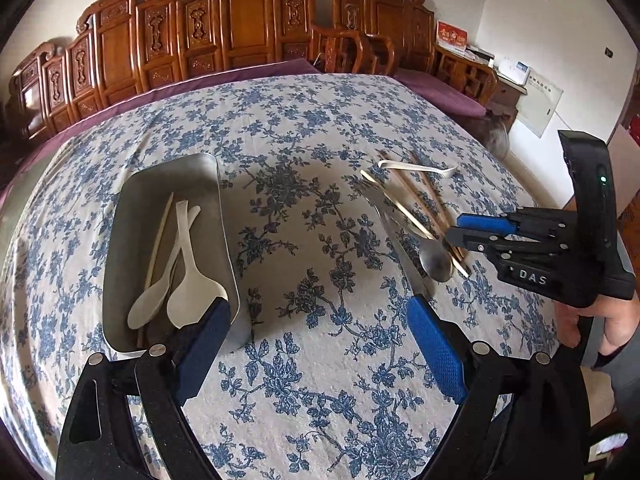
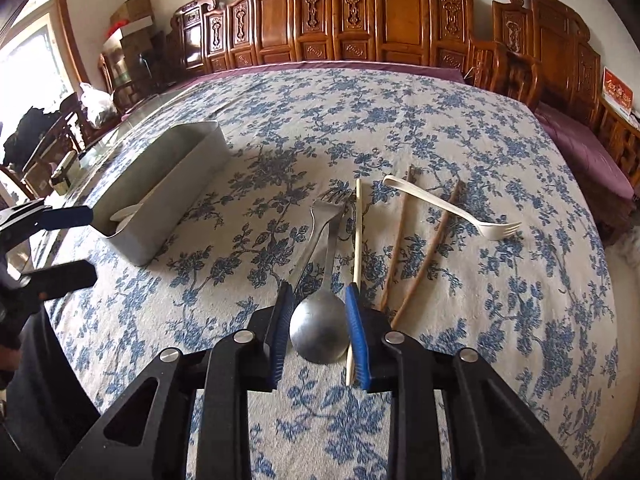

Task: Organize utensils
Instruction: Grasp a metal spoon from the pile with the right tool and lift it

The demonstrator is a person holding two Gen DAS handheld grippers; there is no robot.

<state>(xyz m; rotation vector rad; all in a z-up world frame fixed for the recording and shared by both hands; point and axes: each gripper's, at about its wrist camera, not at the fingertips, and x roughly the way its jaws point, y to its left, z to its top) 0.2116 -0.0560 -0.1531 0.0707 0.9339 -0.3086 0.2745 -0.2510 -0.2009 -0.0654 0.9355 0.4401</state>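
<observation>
The right gripper (image 2: 318,330) straddled the bowl of the metal spoon (image 2: 319,330), its blue pads narrowed close beside the bowl's edges, though whether they pressed on it could not be told. The spoon lay on the floral tablecloth (image 2: 480,320), bowl near, handle running away toward the far side beside the metal fork (image 2: 320,220), with a pale chopstick (image 2: 357,240) just to its right. It looked stiff, smooth and likely slippery; the bowl's rim offered width, but the neck might have given a surer grip. Further right lay two brown chopsticks (image 2: 424,252) and a white plastic fork (image 2: 452,210). The left gripper (image 1: 320,344) hung wide open and empty near the metal tray (image 1: 132,208), which held two white spoons (image 1: 188,280).
</observation>
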